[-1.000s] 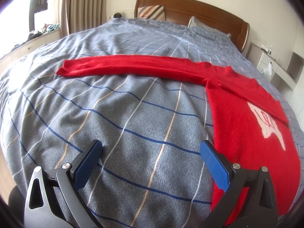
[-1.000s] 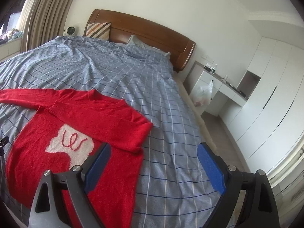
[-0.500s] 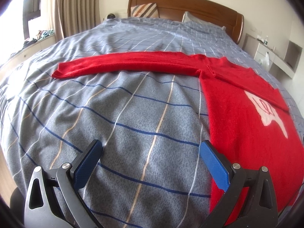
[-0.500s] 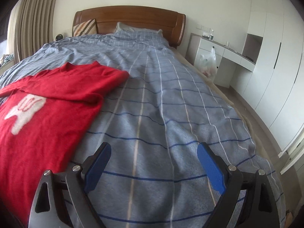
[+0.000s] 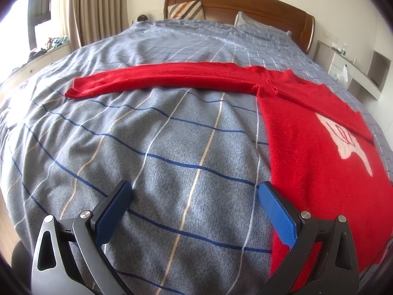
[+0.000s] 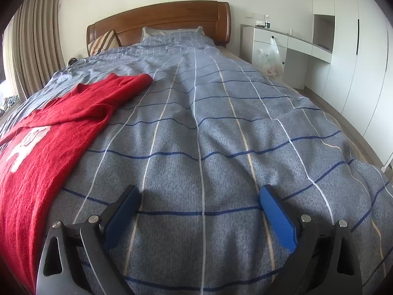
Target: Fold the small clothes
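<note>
Red sweater hem — cut off by the frame edge, behind one claw finger

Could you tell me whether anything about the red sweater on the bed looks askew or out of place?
The red sweater is lopsided: one sleeve stretches straight out across the blanket, the other is folded in over the chest. Nothing looks spilled or damaged.
</note>
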Motion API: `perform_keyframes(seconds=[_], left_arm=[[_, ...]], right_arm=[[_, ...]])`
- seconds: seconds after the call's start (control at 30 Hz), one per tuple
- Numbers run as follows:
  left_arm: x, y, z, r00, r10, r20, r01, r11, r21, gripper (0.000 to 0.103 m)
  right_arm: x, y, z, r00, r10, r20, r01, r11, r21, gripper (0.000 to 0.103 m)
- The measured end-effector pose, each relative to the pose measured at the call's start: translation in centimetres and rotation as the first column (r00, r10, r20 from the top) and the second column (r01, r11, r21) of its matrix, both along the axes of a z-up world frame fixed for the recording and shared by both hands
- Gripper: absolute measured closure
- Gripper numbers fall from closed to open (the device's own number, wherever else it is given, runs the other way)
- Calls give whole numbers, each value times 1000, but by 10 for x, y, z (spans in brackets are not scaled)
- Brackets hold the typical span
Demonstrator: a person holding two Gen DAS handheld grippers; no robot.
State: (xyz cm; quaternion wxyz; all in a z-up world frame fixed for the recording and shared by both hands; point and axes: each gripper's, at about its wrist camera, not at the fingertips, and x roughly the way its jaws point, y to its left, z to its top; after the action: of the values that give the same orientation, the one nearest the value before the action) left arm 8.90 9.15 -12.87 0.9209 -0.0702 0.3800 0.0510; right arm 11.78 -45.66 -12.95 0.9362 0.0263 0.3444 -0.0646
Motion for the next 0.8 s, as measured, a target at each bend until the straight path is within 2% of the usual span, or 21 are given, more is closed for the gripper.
perform_keyframes(seconds=[0.4,0.53,0.8], left_arm=[[-2,14,13,1000,-1,21,3,994,-106,0],[0,16,9,1000,6,-4,-7,993,-115,0],[-2,12,8,1000,0,-7,0,994,-113,0]], right_arm=[[2,3,-2,1000,-9,-12,9,1000,-28,4],[3,4,-3,1000,-12,-13,12,999,-36,4],[3,5,-3,1000,-12,-13,12,999,-36,4]])
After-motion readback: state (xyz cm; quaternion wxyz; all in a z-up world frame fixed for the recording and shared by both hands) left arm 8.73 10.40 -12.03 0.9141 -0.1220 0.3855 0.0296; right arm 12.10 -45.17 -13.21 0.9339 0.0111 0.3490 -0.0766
